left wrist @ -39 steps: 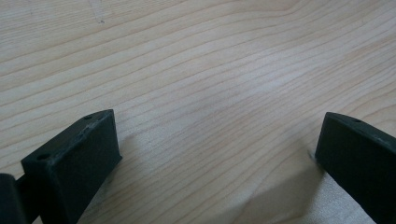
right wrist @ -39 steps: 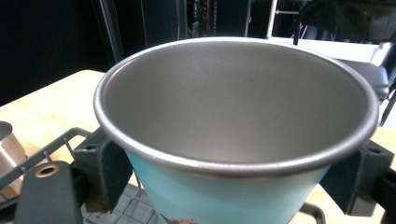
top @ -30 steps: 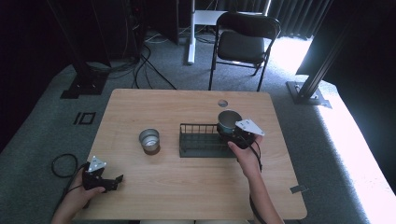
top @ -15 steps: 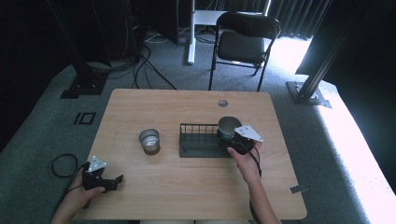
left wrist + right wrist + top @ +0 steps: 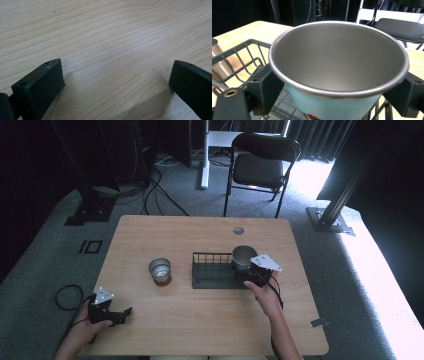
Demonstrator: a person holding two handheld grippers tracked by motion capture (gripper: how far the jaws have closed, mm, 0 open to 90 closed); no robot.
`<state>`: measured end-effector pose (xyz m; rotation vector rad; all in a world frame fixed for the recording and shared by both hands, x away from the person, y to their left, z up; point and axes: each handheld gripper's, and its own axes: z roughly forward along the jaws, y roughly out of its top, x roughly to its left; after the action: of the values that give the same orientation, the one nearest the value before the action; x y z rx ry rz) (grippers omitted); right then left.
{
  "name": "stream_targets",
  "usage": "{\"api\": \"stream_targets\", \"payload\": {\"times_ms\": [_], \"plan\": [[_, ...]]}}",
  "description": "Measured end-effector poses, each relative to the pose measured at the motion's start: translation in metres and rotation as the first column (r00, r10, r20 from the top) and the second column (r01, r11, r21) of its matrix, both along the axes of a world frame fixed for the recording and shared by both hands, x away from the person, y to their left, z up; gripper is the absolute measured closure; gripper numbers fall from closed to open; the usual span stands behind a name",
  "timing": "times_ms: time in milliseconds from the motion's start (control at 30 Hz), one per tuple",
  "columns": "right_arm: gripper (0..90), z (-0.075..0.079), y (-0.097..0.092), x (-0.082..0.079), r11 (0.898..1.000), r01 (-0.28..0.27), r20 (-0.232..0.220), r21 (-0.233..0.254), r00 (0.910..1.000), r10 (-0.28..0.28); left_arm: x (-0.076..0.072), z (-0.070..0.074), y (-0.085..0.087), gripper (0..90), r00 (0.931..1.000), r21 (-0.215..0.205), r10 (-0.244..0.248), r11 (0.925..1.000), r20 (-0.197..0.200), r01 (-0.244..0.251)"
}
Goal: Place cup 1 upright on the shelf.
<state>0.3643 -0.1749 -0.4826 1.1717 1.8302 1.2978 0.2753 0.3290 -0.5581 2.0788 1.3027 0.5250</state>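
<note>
My right gripper (image 5: 245, 269) is shut on a light-blue cup (image 5: 243, 255) with a steel inside, upright over the right end of a dark wire basket (image 5: 212, 276). In the right gripper view the cup (image 5: 337, 60) sits between the two black jaws of the right gripper (image 5: 334, 95), with the basket wires (image 5: 239, 57) below and to the left. A second steel cup (image 5: 160, 270) stands on the table left of the basket. My left gripper (image 5: 126, 311) rests open at the table's near-left edge; in the left gripper view it (image 5: 115, 82) has bare wood between its jaws.
The wooden table (image 5: 200, 330) has a round cable hole (image 5: 238, 230) near its far edge. A black folding chair (image 5: 260, 167) stands behind the table. Cables lie on the grey floor at the far left (image 5: 150, 185).
The right gripper has come slightly down and nearer with the blue cup, lower over the basket's right end. The left gripper has not moved.
</note>
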Motion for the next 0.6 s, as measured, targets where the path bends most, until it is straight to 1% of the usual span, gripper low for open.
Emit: {"api": "stream_targets", "payload": {"times_ms": [367, 600], "plan": [[10.9, 0.005, -0.009, -0.012, 1.000, -0.006, 0.015, -0.026, 0.9999, 0.006, 0.000, 0.000, 0.000, 0.3, 1.0000, 0.000, 0.000, 1.0000, 0.000, 0.000], [10.9, 0.004, -0.018, -0.022, 0.999, -0.001, 0.020, -0.035, 0.9998, 0.002, 0.000, 0.000, 0.000, 0.3, 1.0000, 0.000, 0.000, 1.0000, 0.000, 0.000]]}}
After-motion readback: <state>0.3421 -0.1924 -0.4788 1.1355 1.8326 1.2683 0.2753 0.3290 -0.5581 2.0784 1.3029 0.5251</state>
